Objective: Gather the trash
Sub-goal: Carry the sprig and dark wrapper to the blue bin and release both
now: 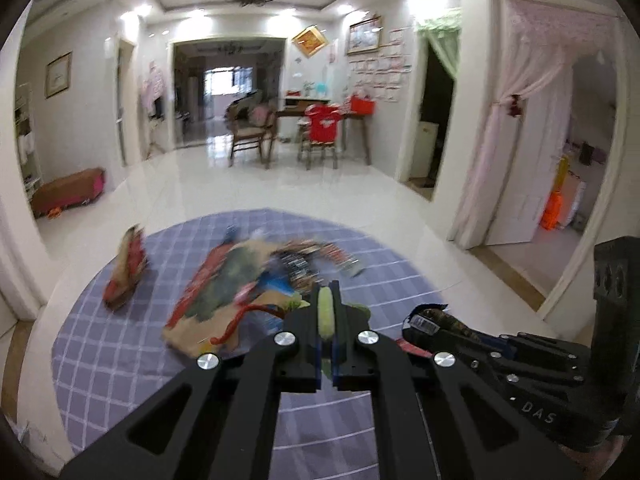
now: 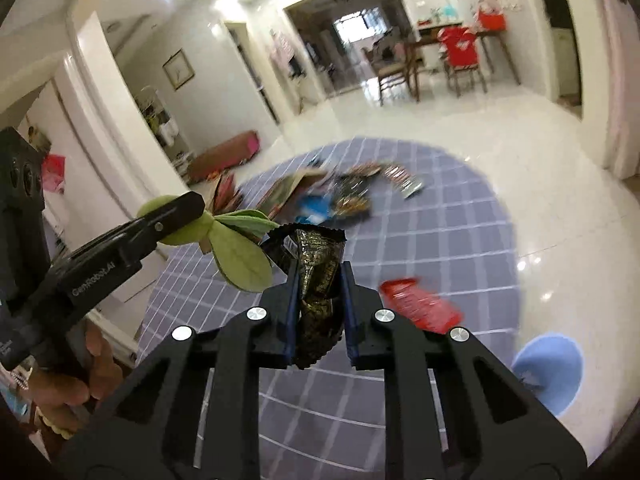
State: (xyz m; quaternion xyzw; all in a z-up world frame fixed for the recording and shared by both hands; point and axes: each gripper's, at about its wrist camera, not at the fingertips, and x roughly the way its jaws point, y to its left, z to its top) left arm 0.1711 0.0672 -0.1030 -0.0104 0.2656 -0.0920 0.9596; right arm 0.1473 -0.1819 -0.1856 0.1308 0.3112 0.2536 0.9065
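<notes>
Fingers of the left gripper (image 1: 329,312) pinch a green leafy sprig (image 2: 240,254); the right gripper (image 2: 320,292) clamps a black-and-gold wrapper (image 2: 316,276) (both lifted clear, presumably bound for the blue bin (image 2: 548,372) at four o'clock).

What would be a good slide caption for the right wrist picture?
Right gripper clamps a black-gold wrapper above the checked rug; left gripper alongside holds green leaves.

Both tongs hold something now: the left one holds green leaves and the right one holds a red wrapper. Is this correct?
Not quite. The right tongs hold a black wrapper with gold print, as the right wrist view shows; a red wrapper lies loose on the mat. The left tongs do hold the green leaves.
</notes>
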